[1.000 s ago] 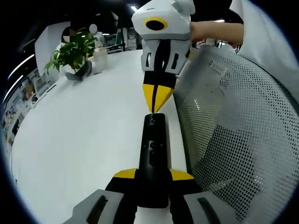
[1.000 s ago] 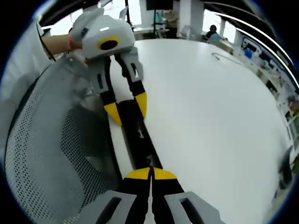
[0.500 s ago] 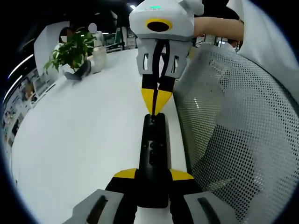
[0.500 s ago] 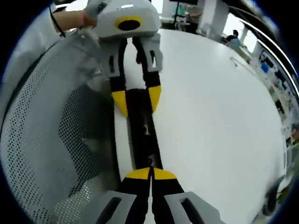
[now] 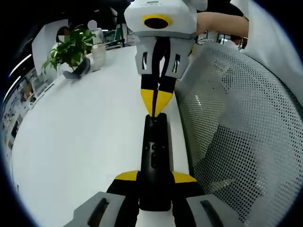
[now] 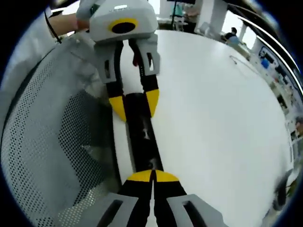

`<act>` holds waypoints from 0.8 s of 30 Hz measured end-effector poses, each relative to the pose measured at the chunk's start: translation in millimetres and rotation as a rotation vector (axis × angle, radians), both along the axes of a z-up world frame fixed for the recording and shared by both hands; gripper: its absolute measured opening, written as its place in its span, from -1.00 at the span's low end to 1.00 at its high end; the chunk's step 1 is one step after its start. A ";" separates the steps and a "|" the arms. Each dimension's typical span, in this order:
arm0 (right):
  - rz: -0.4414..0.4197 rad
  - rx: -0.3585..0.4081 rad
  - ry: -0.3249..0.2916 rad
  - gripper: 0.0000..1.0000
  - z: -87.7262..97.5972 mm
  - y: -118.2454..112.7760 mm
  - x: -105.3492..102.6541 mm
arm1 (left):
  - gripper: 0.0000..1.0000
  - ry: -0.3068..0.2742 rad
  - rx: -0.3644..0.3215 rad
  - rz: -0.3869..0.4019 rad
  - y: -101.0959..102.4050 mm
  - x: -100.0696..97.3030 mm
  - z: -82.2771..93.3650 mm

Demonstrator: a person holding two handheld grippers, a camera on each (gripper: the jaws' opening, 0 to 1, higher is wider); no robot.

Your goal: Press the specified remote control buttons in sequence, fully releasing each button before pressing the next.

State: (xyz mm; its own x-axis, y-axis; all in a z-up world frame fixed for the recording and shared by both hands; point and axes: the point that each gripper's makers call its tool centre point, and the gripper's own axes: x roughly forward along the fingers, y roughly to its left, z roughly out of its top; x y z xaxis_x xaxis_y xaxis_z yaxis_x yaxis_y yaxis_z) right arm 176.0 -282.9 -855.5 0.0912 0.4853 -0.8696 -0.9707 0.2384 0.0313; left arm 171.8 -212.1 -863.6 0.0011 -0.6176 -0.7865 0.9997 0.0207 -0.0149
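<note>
In the left gripper view a black remote control (image 5: 155, 158) lies lengthwise on the white table (image 5: 80, 132). My left gripper (image 5: 155, 176) is shut on its near end, one yellow tip on each side. My right gripper (image 5: 153, 109) comes down from the top of that view, shut, and its joined yellow tips meet the remote's far end. In the right gripper view my right gripper (image 6: 152, 174) is shut, its tips on the near end of the remote (image 6: 140, 135). The left gripper (image 6: 134, 105) clasps the far end there. I cannot tell whether a button is pressed down.
A grey mesh chair back (image 5: 236, 132) stands against the table edge right beside the remote, also seen as the mesh (image 6: 47, 142). A potted plant (image 5: 71, 49) sits at the far left of the table. A person's hand (image 5: 218, 26) holds the right gripper. A thin cable (image 6: 241, 64) lies far off.
The right gripper has swung from a slant into line with the remote, its tips staying at the remote's far end. The left gripper still holds the remote in place.
</note>
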 end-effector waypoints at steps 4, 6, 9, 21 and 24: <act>-0.069 0.077 -0.046 -1.00 1.5 0.5 1.0 | -0.52 0.000 0.008 0.003 0.6 0.1 -0.5; -0.081 0.097 -0.069 -1.00 1.4 0.1 -0.1 | -0.52 -0.001 0.010 0.000 0.8 -0.1 -0.5; -0.080 0.088 -0.059 -1.00 2.0 0.6 -0.7 | -0.52 -0.010 0.044 -0.020 -0.6 -0.3 -0.8; -0.012 0.053 -0.012 -1.00 5.6 5.9 -7.8 | -0.52 -0.004 0.059 -0.018 0.4 -0.3 -1.1; -0.004 0.051 -0.014 -1.00 4.8 11.2 -6.6 | -0.52 -0.003 0.063 -0.015 0.4 -0.4 -1.2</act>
